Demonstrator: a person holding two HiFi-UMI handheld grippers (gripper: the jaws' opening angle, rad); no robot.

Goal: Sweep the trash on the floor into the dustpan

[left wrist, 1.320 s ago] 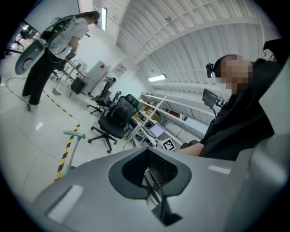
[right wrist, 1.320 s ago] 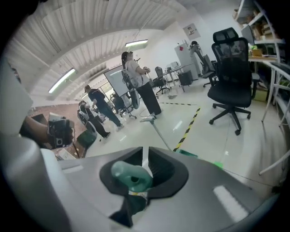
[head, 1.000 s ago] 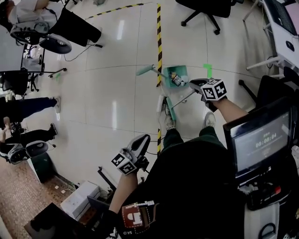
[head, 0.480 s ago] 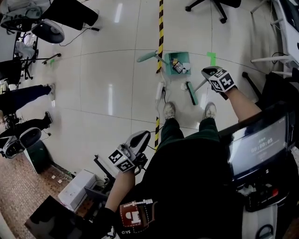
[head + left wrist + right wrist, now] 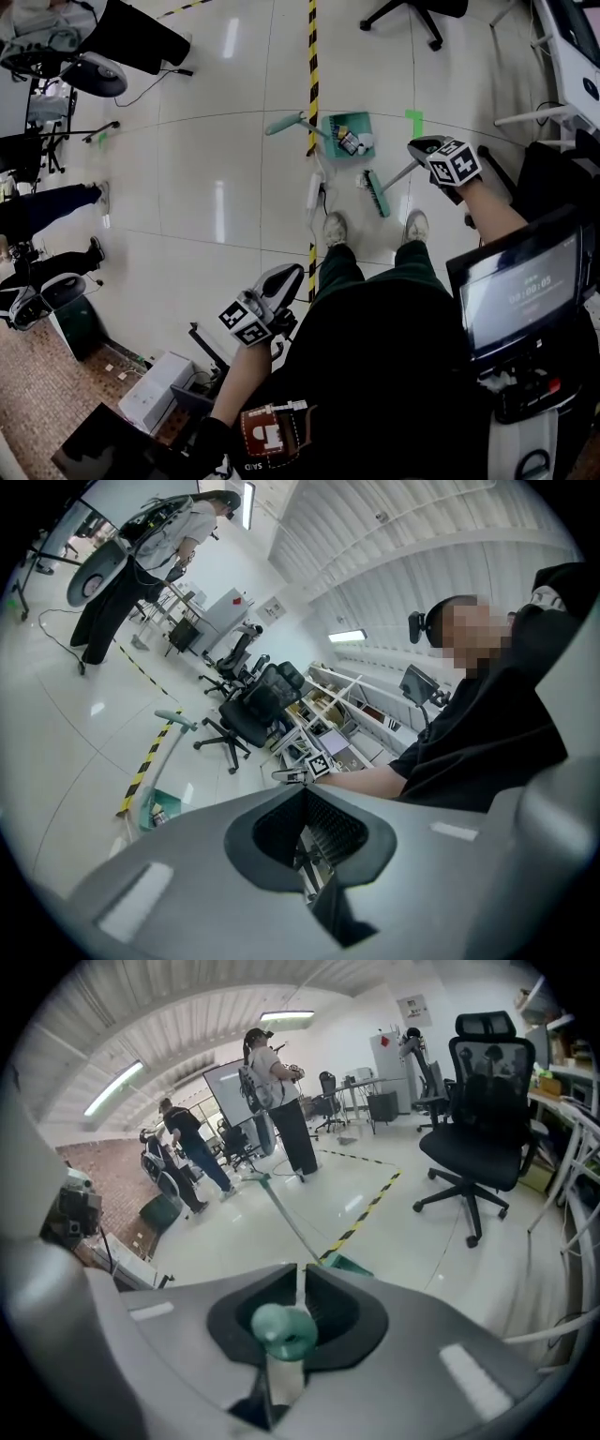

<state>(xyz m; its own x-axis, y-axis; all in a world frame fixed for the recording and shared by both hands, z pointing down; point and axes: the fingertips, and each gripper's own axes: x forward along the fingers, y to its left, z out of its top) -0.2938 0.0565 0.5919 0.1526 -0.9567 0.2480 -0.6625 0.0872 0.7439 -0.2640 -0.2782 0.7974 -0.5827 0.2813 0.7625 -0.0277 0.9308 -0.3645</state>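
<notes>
Trash (image 5: pixel 349 141) in the dustpan (image 5: pixel 362 122) is too small to identify.

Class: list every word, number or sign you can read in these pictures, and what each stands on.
No text is clear enough to quote.
Monitor: timer-style digits, too blurred to read.
Wall poster: too small to read.
Floor tape: yellow-black stripes only, no words.

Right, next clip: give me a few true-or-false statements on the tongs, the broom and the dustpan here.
1. The right tongs are shut on the broom handle. True.
2. The left tongs hold the dustpan. False: they are shut on nothing, well away from it.
3. The dustpan is empty. False: trash lies in it.
4. The broom head is between the dustpan and the person's shoes. True.
</notes>
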